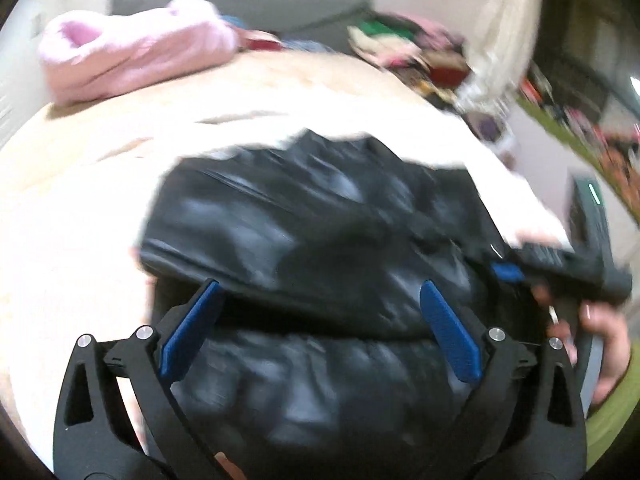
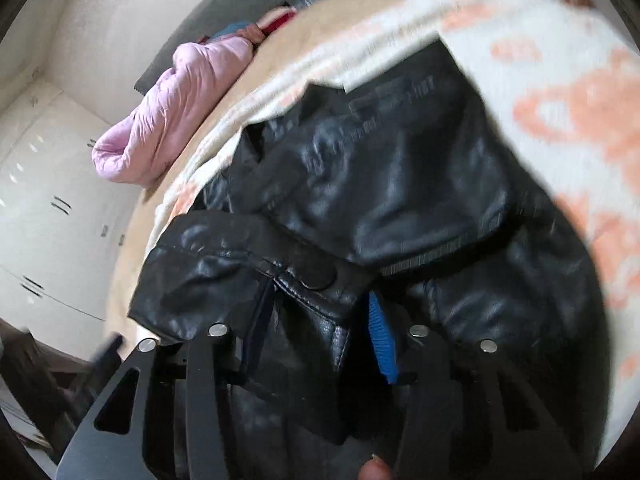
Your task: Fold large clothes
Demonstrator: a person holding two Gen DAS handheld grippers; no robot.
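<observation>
My left gripper (image 1: 320, 328) hangs spread wide above the black jacket (image 1: 304, 220), gripping nothing. The jacket lies bunched on the bed (image 1: 80, 184) near its front edge, and my right gripper (image 2: 320, 344) pinches a fold of it.

Both views are evenly and brightly lit by soft indoor light, and the pale bedspread (image 1: 80, 208) is washed out almost to white. Heavy motion blur is seen, worst in the left wrist view. Straight lines are bent towards the dark round borders, and dull highlights are shown on the black jacket (image 2: 400, 184).
</observation>
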